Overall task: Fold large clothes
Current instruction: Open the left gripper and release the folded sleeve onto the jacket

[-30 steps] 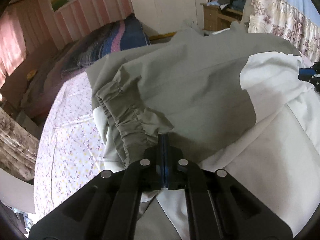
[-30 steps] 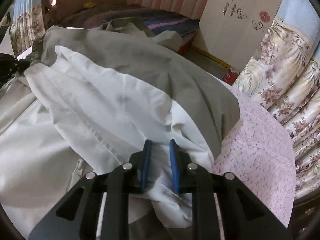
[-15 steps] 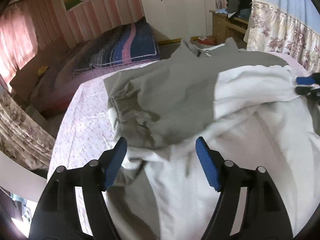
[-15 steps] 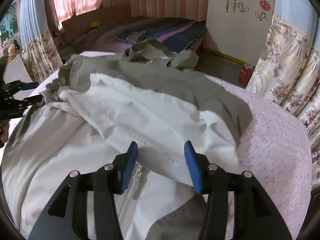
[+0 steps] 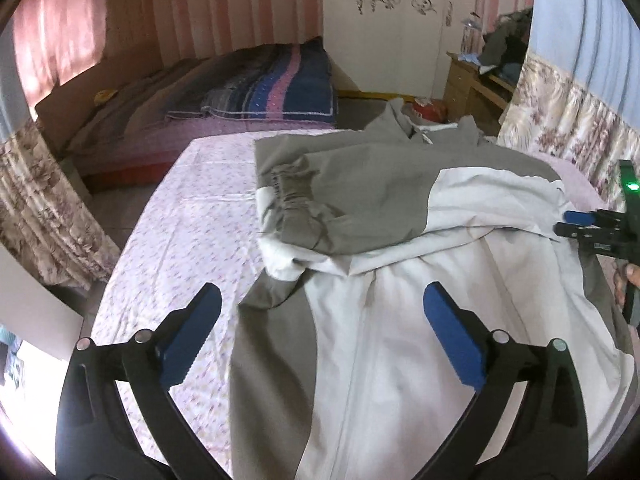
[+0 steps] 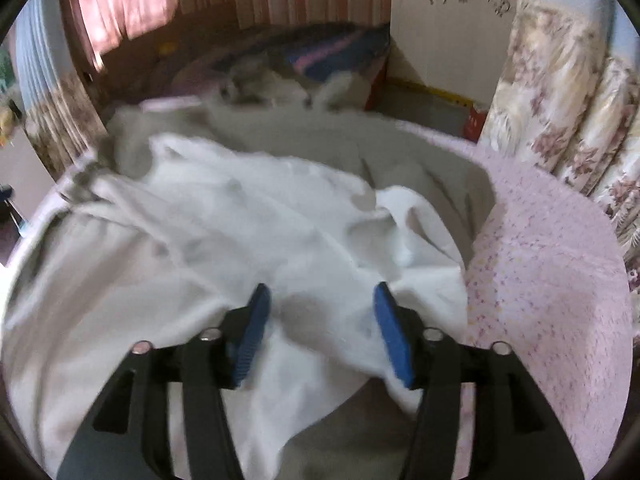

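A large grey and white jacket [image 5: 400,320] lies spread on the bed, one sleeve folded across its chest with the grey elastic cuff [image 5: 296,196] at the left. My left gripper [image 5: 320,332] hovers above the jacket's lower left part, its jaws opening wide, nothing between the blue pads. My right gripper [image 6: 320,332] hangs over the white cloth of the jacket [image 6: 260,240], its jaws opening too, and the pads do not press the fabric. In the left wrist view, the right gripper [image 5: 576,222] shows at the right edge by the sleeve's shoulder end.
The jacket lies on a bed with a pink flowered sheet [image 5: 180,240]. A second bed with a striped blanket [image 5: 272,92] stands behind. Floral curtains [image 6: 560,100] hang at the right, a white wardrobe [image 5: 384,32] and a wooden desk [image 5: 472,80] stand at the back.
Both grippers let go of the jacket and opened. The left one rose and drew back from the cuff, which now lies on the chest. The right one lifted slightly.
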Available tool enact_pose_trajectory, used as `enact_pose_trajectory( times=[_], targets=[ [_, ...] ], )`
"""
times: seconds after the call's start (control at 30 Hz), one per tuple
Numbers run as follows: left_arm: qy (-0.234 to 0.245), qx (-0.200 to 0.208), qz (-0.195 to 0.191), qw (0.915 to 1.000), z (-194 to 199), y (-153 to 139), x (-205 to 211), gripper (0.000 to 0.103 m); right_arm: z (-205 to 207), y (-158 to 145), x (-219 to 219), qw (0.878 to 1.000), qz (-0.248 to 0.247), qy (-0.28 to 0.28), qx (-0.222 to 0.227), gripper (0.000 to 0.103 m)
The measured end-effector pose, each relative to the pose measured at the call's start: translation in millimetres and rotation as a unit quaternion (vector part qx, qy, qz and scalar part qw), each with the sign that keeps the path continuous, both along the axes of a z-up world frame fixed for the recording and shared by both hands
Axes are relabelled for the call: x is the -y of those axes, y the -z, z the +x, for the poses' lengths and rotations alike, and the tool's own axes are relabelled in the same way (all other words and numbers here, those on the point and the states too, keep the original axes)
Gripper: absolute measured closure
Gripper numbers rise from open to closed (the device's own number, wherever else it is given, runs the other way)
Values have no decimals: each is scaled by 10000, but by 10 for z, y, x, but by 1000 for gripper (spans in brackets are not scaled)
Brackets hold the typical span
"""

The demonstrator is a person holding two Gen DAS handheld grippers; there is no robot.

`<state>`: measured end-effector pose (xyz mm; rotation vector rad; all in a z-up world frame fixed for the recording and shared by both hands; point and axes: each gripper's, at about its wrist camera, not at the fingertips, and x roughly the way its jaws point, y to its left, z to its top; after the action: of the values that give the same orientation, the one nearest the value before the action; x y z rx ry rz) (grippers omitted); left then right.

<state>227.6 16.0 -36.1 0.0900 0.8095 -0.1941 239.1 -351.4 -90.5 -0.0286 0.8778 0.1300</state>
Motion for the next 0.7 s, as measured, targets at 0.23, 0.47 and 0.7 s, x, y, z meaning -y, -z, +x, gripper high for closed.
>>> enact_pose_trajectory(
  times=[0.23,0.47,0.7],
  targets=[
    [-174,241,-29,9996,-350,-110,-115,3,-979,-730,-21,9894,87,507,1360,2],
    [-307,371,-292,9984,-732,-163,-110,3,-1671,-891,-271,9680,-543,1410,2005,2],
    [-448,604,83,9971,-1137,-225,2,3,-2039,-759,-420,9713,-308,1457,1853,2]
  ],
)
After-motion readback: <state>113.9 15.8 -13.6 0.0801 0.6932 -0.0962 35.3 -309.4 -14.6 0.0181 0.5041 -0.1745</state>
